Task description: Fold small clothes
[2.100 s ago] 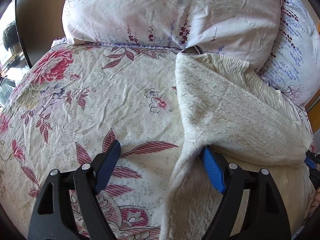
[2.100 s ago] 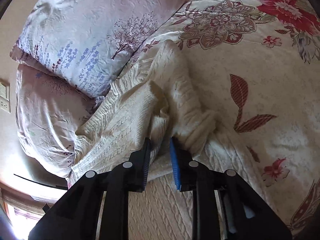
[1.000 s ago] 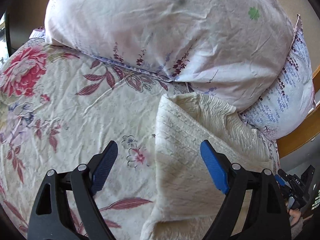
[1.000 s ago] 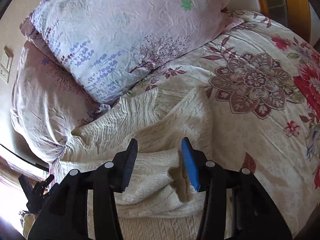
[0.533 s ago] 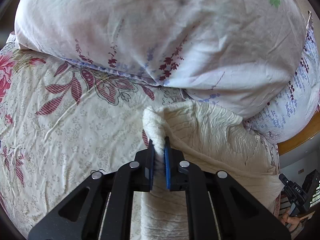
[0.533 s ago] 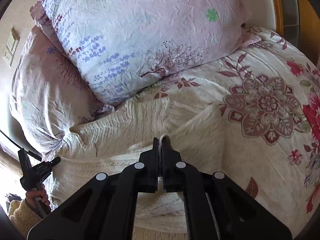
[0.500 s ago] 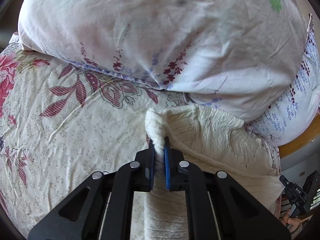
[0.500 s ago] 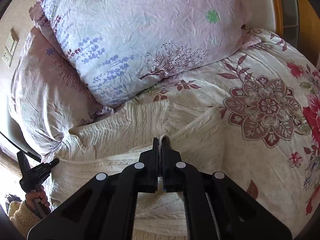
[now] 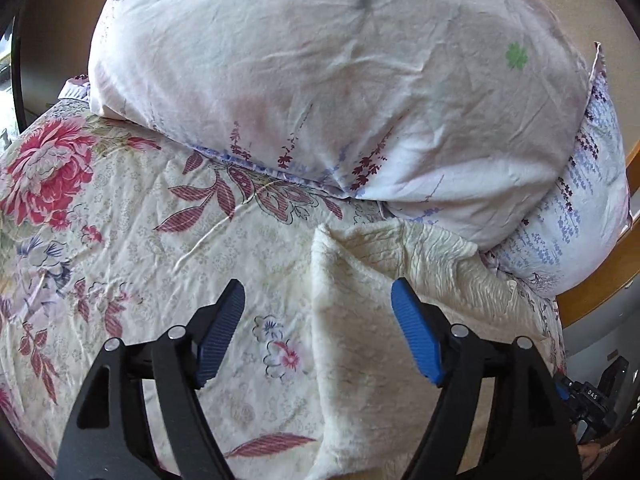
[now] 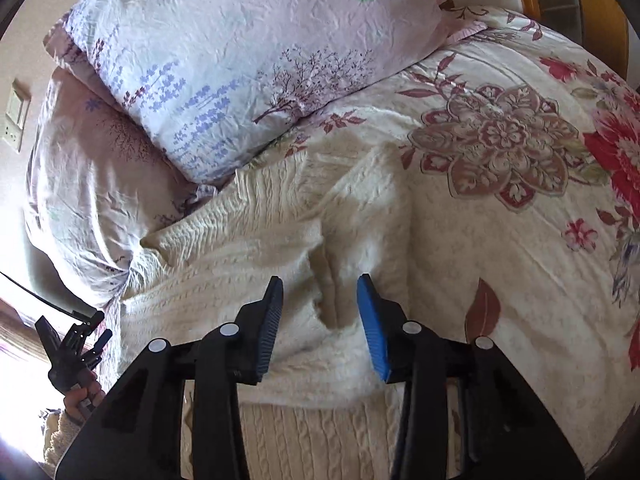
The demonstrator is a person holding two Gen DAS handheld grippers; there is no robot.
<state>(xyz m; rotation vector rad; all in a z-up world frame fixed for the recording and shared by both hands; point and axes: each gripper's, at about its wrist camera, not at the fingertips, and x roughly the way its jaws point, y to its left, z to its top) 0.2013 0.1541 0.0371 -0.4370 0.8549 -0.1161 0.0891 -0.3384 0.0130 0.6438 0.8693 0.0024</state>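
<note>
- Cream knit garment (image 10: 280, 248) lying on the floral bed (image 9: 120, 240), top edge tucked against the pillows (image 9: 340, 80).
- Left tool (image 9: 316, 304) spread apart, straddling the garment's edge; right tool (image 10: 320, 300) likewise apart over a bunched fold, gripping nothing.
- Risk: pinching bedspread with the knit, or seizing several layers at once.
- Risk: loose fold slumping, leaving crooked edges.

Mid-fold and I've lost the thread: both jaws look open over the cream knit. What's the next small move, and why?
Probably lower the right gripper and close it on the bunched ridge of the cream sweater between its open jaws. The left gripper is open too, holding nothing, astride the sweater's edge on the floral bedspread. That ridge is the only raised fabric; the fold looks unfinished.
</note>
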